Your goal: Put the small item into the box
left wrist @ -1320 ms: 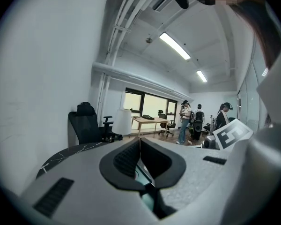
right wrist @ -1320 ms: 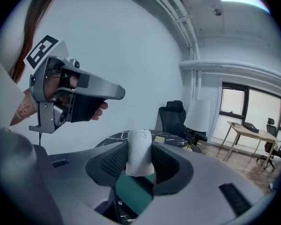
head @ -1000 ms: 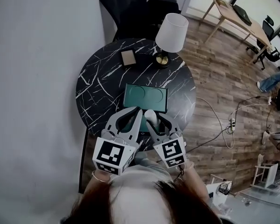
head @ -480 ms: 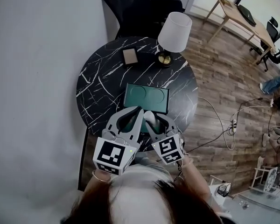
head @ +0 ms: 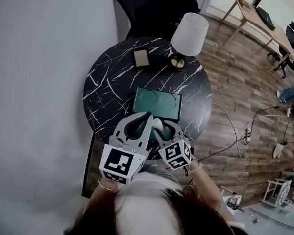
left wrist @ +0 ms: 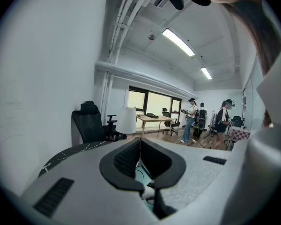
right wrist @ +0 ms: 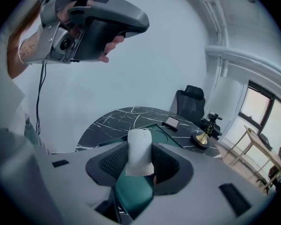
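A dark green box (head: 157,103) with two round hollows lies on the round black marble table (head: 105,87). My right gripper (head: 161,127) hangs above the table's near edge, just short of the box, shut on a small white item (head: 158,125). In the right gripper view the white item (right wrist: 139,151) stands upright between the pads, with the green box (right wrist: 135,192) below and ahead. My left gripper (head: 138,124) hovers beside it on the left, jaws closed and holding nothing. In the left gripper view its pads (left wrist: 131,156) meet at the tips.
A lamp with a white shade (head: 190,27) and brass base (head: 177,61) stands at the table's far right. A small brown pad (head: 141,58) lies at the far side. Black chairs (head: 139,6) stand behind the table, a grey wall to the left. People (left wrist: 193,118) stand far off.
The right gripper has turned slightly and drawn a little toward me, still holding the white item. The left gripper has barely moved. The head camera has shifted a little.
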The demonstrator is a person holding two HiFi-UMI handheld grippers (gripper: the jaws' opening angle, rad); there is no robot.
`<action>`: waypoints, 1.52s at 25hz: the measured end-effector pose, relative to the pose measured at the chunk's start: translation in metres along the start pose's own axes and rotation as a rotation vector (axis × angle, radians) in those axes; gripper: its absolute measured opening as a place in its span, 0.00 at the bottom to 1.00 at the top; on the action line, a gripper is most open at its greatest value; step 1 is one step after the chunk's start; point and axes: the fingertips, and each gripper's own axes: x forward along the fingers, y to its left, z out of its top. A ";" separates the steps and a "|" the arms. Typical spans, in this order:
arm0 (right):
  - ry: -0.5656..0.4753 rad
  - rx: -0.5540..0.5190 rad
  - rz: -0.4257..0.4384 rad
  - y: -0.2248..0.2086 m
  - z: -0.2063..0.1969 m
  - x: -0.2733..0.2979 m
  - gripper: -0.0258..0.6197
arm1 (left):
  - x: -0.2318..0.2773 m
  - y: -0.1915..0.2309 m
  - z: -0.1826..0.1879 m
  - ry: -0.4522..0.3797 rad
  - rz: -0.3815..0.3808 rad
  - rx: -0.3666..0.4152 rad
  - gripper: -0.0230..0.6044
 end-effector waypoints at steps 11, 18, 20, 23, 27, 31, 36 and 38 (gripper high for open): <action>0.065 -0.071 0.051 0.010 -0.018 0.027 0.31 | 0.001 0.009 -0.002 0.006 0.016 -0.008 0.05; 0.118 -0.112 0.084 0.018 -0.035 0.043 0.31 | -0.001 0.011 -0.004 0.021 0.025 -0.029 0.05; 0.131 -0.118 0.091 0.019 -0.039 0.048 0.31 | -0.001 0.013 -0.005 0.023 0.029 -0.030 0.05; 0.152 -0.125 0.097 0.019 -0.046 0.054 0.31 | 0.000 0.015 -0.005 0.022 0.030 -0.027 0.05; 0.179 -0.135 0.106 0.019 -0.055 0.061 0.31 | 0.000 0.015 -0.004 0.025 0.030 -0.025 0.05; 0.205 -0.182 0.111 0.019 -0.064 0.067 0.31 | 0.001 0.015 -0.004 0.021 0.028 -0.008 0.05; 0.238 -0.204 0.116 0.022 -0.075 0.075 0.31 | -0.002 0.016 -0.005 0.021 0.036 -0.010 0.05; 0.258 -0.206 0.118 0.021 -0.079 0.078 0.31 | -0.003 0.015 -0.005 0.023 0.038 -0.010 0.05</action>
